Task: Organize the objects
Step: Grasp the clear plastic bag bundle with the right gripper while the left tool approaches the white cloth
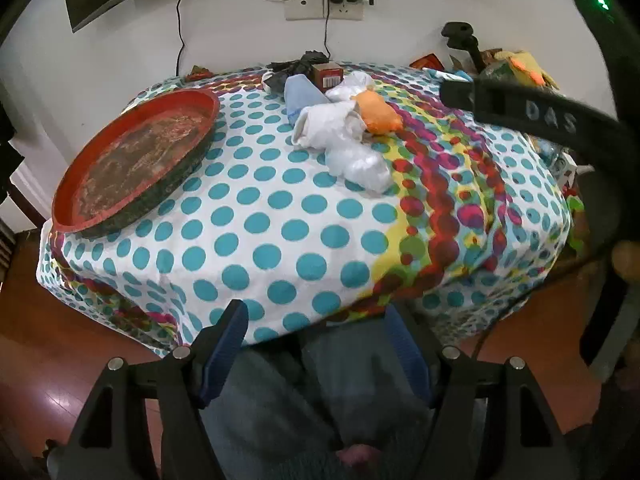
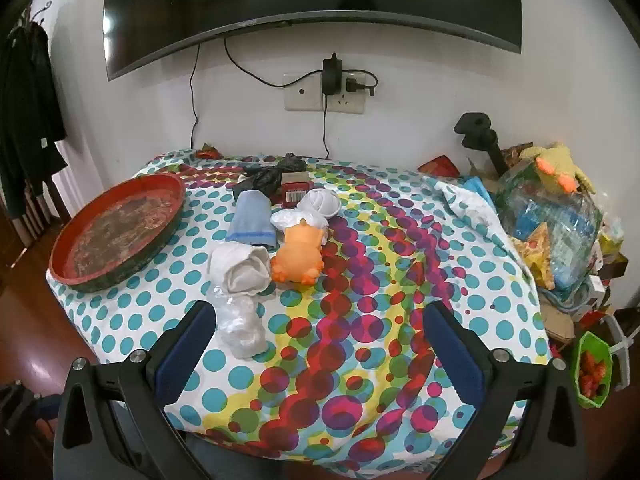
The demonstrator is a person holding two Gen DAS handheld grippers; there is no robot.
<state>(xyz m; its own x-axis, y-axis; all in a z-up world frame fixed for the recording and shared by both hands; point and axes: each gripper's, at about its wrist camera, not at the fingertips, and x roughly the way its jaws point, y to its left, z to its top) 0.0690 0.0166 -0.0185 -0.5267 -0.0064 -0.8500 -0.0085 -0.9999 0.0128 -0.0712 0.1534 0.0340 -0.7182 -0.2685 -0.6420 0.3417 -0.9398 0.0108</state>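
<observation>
- Right wrist view: orange toy [image 2: 298,255] lies mid-surface [image 2: 360,360] among white rolled cloths [image 2: 242,270], blue towel [image 2: 252,220]; red tray [image 2: 116,232] far left.
- Only here: cluttered bags [image 2: 552,220] right.
- Right tongs [image 2: 320,344] released, empty.
- Left tongs [image 1: 316,332] released, off the near edge.

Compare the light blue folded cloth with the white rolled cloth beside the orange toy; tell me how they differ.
The light blue cloth is folded flat, while the white rolled cloth is bundled into a thick roll. The light blue cloth lies farther back, near the small red box; the white rolled cloth lies nearer the grippers, next to the orange toy. Both rest on the dotted tablecloth, outside the red tray.
</observation>
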